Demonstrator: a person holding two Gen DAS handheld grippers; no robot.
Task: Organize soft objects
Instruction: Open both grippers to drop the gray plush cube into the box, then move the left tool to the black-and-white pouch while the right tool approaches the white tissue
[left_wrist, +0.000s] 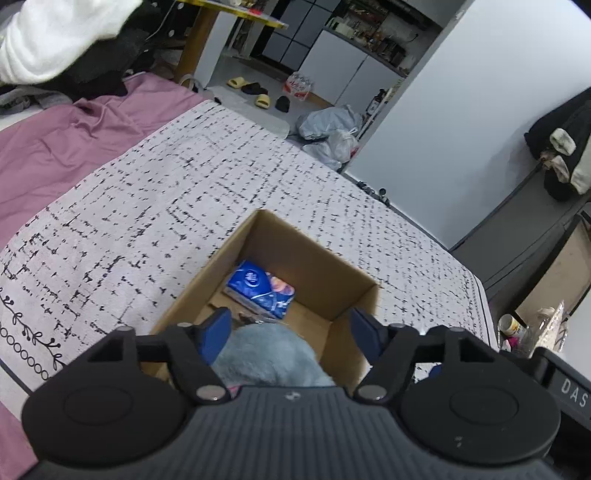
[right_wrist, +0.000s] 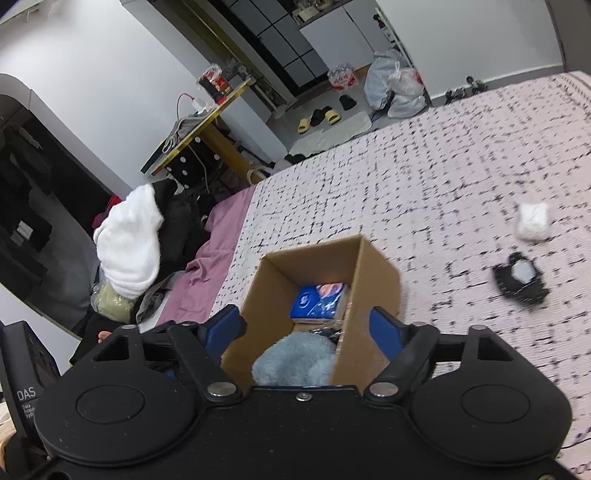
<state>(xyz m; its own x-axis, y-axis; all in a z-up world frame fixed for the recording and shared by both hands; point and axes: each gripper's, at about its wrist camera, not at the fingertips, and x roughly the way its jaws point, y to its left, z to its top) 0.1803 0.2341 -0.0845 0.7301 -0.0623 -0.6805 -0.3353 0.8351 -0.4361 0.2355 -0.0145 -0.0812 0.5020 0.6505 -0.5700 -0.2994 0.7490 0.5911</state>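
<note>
An open cardboard box (left_wrist: 317, 254) (right_wrist: 376, 280) stands on the bed's black-flecked white cover (left_wrist: 147, 184). Inside it lie a blue tissue pack (left_wrist: 258, 288) (right_wrist: 317, 301) and, nearer to me, a fluffy light-blue soft thing (left_wrist: 266, 358) (right_wrist: 295, 358). My left gripper (left_wrist: 290, 328) hangs open over the box's near end, its blue pads either side of the fluffy thing without pressing on it. My right gripper (right_wrist: 306, 325) is open too, its pads straddling the box's near end above the same fluffy thing. Neither gripper holds anything.
A white fluffy pad (right_wrist: 532, 221) and a black item with something white in it (right_wrist: 521, 280) lie on the cover to the right of the box. A pile of clothes topped by a white towel (right_wrist: 129, 243) sits by the pink sheet (left_wrist: 55, 147). Beyond the bed are slippers and bags on the floor.
</note>
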